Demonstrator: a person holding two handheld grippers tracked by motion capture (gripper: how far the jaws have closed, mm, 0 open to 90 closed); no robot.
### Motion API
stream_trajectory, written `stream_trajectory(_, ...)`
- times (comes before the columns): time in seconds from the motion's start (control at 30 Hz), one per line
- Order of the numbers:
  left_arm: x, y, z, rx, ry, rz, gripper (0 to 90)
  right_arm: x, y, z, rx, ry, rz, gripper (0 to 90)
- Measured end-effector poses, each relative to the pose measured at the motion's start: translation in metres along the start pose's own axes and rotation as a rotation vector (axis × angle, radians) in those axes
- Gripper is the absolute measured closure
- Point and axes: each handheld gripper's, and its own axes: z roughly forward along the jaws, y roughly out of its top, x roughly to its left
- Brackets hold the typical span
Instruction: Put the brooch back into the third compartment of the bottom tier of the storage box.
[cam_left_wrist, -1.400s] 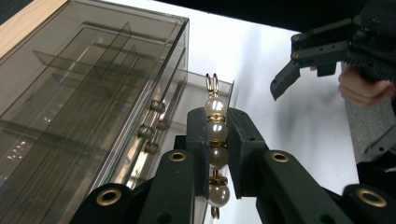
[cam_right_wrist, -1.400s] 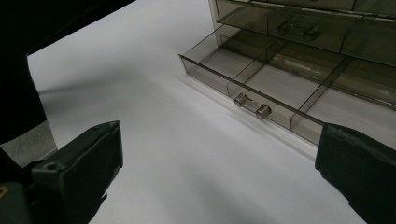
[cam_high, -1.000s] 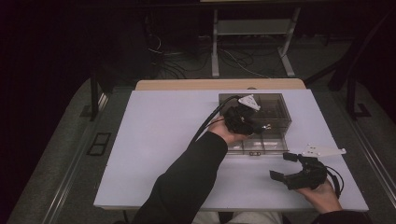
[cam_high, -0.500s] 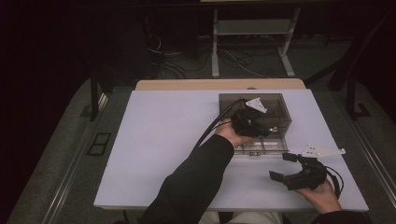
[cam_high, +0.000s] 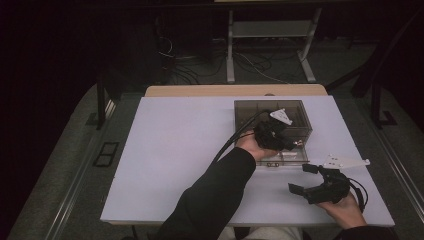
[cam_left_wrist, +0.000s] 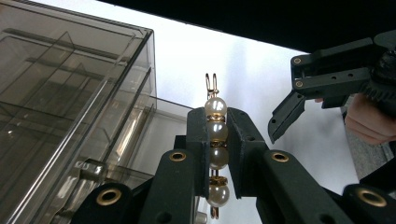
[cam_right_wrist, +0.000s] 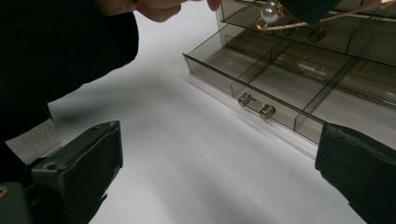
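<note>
A pearl hair clip (cam_left_wrist: 215, 135) with gold wire stands upright between the pads of my left gripper (cam_left_wrist: 217, 126), which is shut on it. In the high view that left gripper (cam_high: 280, 139) hangs over the open drawer (cam_high: 285, 156) of a smoky clear plastic box (cam_high: 272, 112). From the right gripper view the clip (cam_right_wrist: 271, 11) shows at the top, above the drawer's divided compartments (cam_right_wrist: 280, 79). My right gripper (cam_high: 301, 178) rests open near the table's front right, with nothing between its jaws (cam_right_wrist: 219, 177).
The drawer has a small clear bar handle (cam_right_wrist: 256, 106) facing the right gripper. The white table (cam_high: 175, 150) spreads bare to the left of the box. The left sleeve (cam_high: 215, 195) crosses the table's front middle. The right gripper (cam_left_wrist: 286, 100) appears beyond the clip.
My left gripper has moved right and down with the clip, from over the box's top toward the open drawer. The right gripper has stayed put.
</note>
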Motion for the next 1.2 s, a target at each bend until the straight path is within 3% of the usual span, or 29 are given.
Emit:
stream_trajectory(0.63,0.004,-0.006,0.024,0.001,-0.013,-0.026,79.1,0.000,0.000,-0.001,0.004,-0.001,-0.004,0.4)
stream_trajectory(1.2,0.013,-0.020,0.047,0.004,0.007,-0.065,79.1,0.000,0.000,-0.001,0.004,0.003,-0.008,0.3)
